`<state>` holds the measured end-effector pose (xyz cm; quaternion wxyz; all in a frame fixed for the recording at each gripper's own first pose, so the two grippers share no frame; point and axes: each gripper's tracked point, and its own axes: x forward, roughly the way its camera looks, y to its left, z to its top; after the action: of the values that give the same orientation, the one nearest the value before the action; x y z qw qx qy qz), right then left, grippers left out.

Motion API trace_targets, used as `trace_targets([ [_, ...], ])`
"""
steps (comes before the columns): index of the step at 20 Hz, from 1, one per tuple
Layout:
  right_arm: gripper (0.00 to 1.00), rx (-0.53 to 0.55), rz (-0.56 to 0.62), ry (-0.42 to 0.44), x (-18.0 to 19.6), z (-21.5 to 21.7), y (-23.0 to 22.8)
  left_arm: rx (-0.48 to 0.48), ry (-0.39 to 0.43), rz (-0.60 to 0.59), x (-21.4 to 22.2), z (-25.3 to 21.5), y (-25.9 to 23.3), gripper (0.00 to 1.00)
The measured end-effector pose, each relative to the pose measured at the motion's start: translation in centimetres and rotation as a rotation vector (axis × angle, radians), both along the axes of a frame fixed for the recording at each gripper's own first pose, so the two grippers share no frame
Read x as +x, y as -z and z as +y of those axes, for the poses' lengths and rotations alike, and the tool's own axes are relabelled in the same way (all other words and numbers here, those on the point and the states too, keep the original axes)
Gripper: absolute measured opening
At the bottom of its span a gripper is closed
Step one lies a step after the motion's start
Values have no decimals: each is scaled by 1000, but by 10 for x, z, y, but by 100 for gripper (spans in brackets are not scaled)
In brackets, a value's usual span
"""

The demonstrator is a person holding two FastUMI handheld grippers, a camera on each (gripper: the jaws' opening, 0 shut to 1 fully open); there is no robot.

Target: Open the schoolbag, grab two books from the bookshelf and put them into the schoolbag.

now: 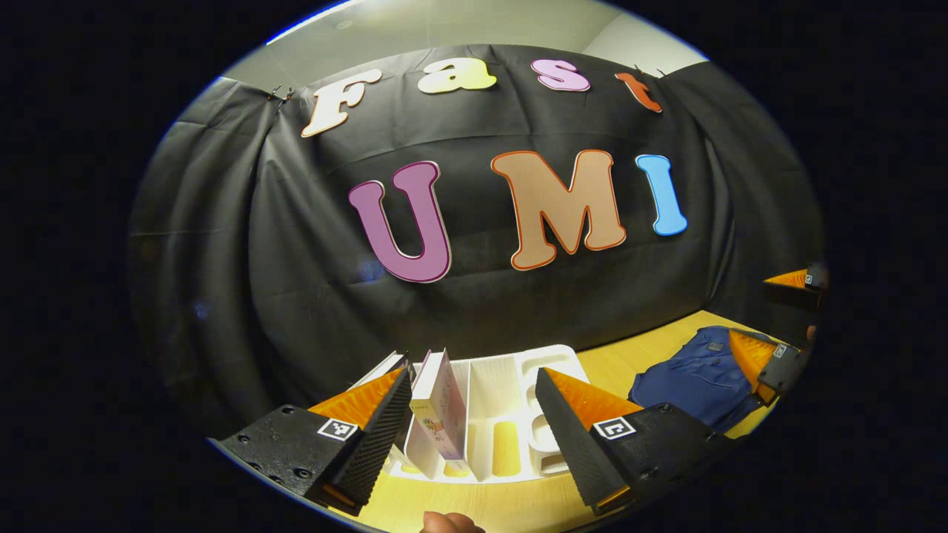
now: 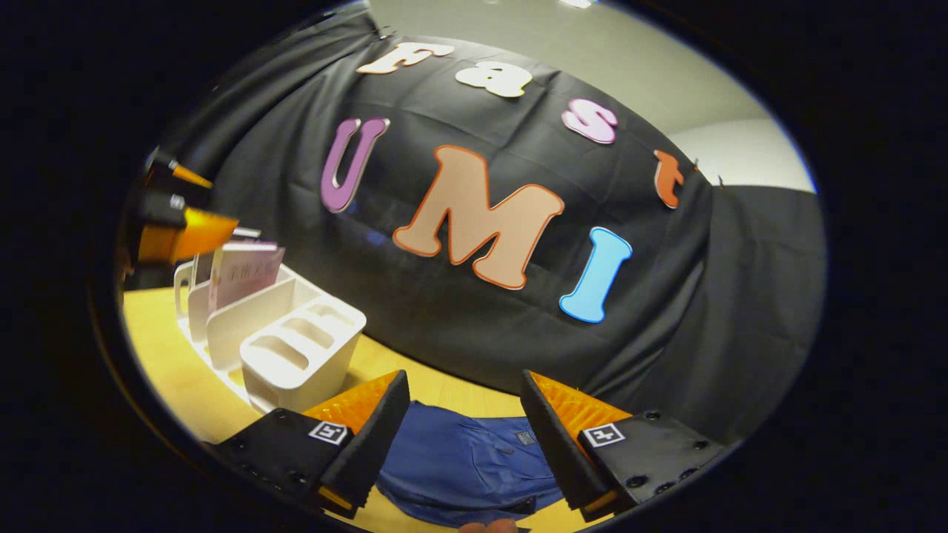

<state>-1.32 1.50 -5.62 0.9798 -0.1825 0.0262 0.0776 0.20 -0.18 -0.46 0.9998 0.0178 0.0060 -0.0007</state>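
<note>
Left gripper view: left gripper [image 1: 474,414] held low and level over the wooden table [image 1: 474,507], aimed at the white bookshelf [image 1: 511,392] against the black cloth wall. Fingers wide apart, clamped on nothing. Between them, close to the left finger, an upright book [image 1: 441,407] standing in a slot of the bookshelf, spine toward the camera, leaning slightly; cannot tell whether finger and book touch. Behind the left finger, the edge of another book [image 1: 381,370] just visible. To the right, well apart from the fingers, the blue schoolbag [image 1: 692,381] lying flat on the table. Over it, at the far right edge, the right gripper [image 1: 778,318], fingers spread apart, the lower finger in front of the bag's near end. At the bottom edge, a fingertip of the person [image 1: 448,523].

Right gripper view: right gripper [image 2: 463,437] hovering above the schoolbag [image 2: 466,466], tilted so the scene slants. Fingers wide apart, gripping nothing. Blue fabric of the bag lying directly between and below the fingers, flat on the table [image 2: 170,370]; whether open or zipped, not clear. To the left, the bookshelf [image 2: 281,333] with the book [image 2: 244,270] upright in a rear slot. At the far left, the left gripper [image 2: 178,207] at the book's top edge, fingers spread.
</note>
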Motion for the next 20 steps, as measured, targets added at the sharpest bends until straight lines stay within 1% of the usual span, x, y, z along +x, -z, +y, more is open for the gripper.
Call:
trace_targets([
  [4, 98, -178, 53, -98, -10, 1, 40, 1, -15, 9, 1, 6, 3, 99],
  [5, 94, -211, 67, -120, -12, -1, 49, 1, -18, 13, 0, 7, 5, 99],
  [6, 98, -241, 79, -141, -15, -4, 60, 1, -22, 15, 1, 8, 5, 99],
  [8, 99, -359, 115, -184, -19, -11, 90, 0, -28, 16, 1, 10, 5, 99],
  [11, 99, -512, 185, -296, -31, -10, 139, 3, -31, 20, 3, 12, 5, 99],
  [12, 90, -570, 213, -329, -32, -11, 154, 6, -34, 19, 2, 12, 5, 99],
  [13, 89, -628, 232, -345, -31, -15, 168, 8, -39, 15, 1, 14, 6, 99],
  [14, 89, -653, 239, -356, -30, -19, 178, 10, -46, 15, 1, 17, 6, 99],
  [16, 88, -725, 252, -351, -27, -31, 194, 9, -54, 22, 2, 19, 8, 99],
  [19, 87, -842, 225, -374, -16, -39, 211, 4, -63, 41, 1, 21, 14, 99],
  [20, 87, -864, 219, -384, -12, -39, 215, 5, -64, 43, 1, 22, 13, 99],
])
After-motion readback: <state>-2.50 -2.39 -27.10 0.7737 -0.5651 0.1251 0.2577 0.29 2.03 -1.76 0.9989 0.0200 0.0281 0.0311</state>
